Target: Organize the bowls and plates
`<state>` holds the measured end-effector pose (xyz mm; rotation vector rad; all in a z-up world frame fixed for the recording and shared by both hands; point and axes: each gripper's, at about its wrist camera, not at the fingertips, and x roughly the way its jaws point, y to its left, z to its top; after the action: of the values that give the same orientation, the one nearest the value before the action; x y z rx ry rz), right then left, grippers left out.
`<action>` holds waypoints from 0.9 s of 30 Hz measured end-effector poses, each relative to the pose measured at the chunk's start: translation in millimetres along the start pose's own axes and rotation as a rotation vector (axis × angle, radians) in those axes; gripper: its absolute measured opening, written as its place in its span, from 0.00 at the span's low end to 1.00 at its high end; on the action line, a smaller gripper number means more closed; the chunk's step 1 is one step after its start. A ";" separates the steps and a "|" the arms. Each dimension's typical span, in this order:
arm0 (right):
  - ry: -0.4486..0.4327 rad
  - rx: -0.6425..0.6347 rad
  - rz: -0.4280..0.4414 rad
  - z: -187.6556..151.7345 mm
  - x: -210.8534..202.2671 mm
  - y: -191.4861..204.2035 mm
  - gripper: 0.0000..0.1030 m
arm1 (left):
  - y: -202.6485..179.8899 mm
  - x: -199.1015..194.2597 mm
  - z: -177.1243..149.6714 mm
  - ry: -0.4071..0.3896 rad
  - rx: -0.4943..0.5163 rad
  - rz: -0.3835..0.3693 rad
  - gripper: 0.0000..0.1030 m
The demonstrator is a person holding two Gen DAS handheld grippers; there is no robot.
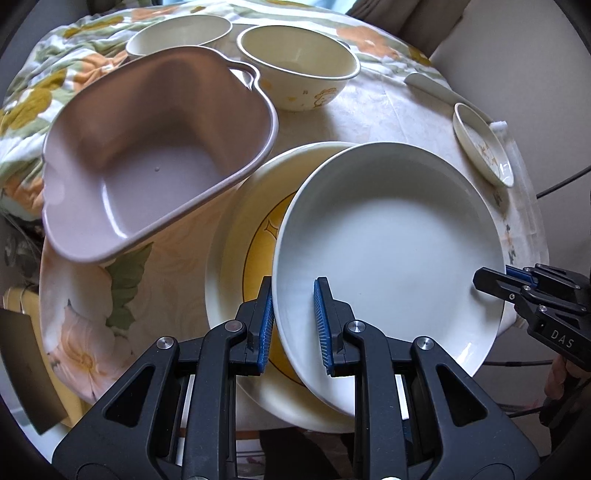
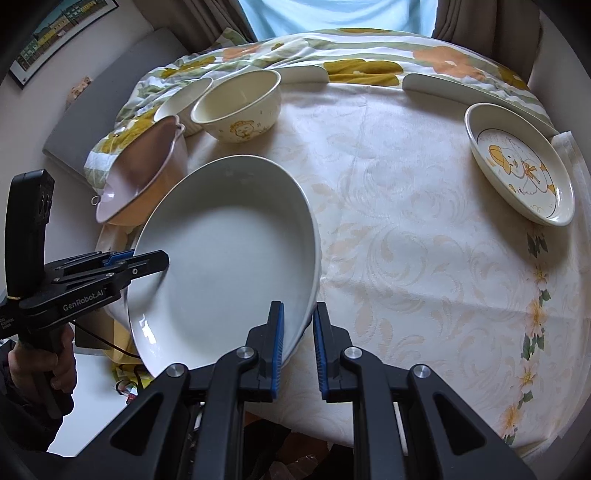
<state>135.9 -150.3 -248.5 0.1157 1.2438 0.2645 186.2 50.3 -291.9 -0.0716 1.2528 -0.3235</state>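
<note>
A plain white deep plate (image 1: pixel 388 251) hangs tilted between both grippers. My left gripper (image 1: pixel 293 325) is shut on its near rim, one blue pad inside and one outside. My right gripper (image 1: pixel 491 282) pinches the opposite rim. In the right wrist view the same white plate (image 2: pixel 221 258) fills the lower left, with my right gripper (image 2: pixel 299 345) shut on its edge and my left gripper (image 2: pixel 147 260) clamped on the far side. Under it lies a cream plate with a yellow pattern (image 1: pixel 229 240); I cannot tell whether they touch.
A pink basin (image 1: pixel 155 147) leans tilted at the left. Two cream bowls (image 1: pixel 299 62) (image 1: pixel 177 33) stand behind it. A small duck-print plate (image 2: pixel 521 166) sits at the right on the floral tablecloth (image 2: pixel 406 240). White dishes (image 2: pixel 443 86) lie at the back. A hand (image 2: pixel 37 365) holds the left gripper's handle.
</note>
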 end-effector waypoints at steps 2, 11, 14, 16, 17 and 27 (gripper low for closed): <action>0.002 0.013 -0.005 0.4 2.8 -0.3 0.14 | -1.3 3.0 1.6 0.002 0.012 0.013 0.18; -0.017 -0.006 -0.055 -1.2 3.1 7.1 0.14 | -17.2 7.7 2.4 -0.015 0.101 0.140 0.18; -0.025 -0.021 -0.071 -0.4 3.2 8.7 0.14 | -23.1 7.6 0.3 -0.031 0.127 0.188 0.18; -0.029 -0.036 -0.079 -0.2 3.8 9.7 0.14 | -29.3 7.4 -1.9 -0.048 0.159 0.242 0.18; -0.030 -0.041 -0.082 -0.1 4.4 10.1 0.14 | -31.6 7.2 -3.0 -0.055 0.174 0.267 0.18; -0.049 -0.126 -0.155 -1.0 8.8 23.0 0.14 | -45.0 9.4 -9.9 -0.092 0.242 0.414 0.18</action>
<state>134.4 -125.9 -251.6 -0.0825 1.1778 0.2034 170.3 6.0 -293.4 0.3724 1.0987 -0.1078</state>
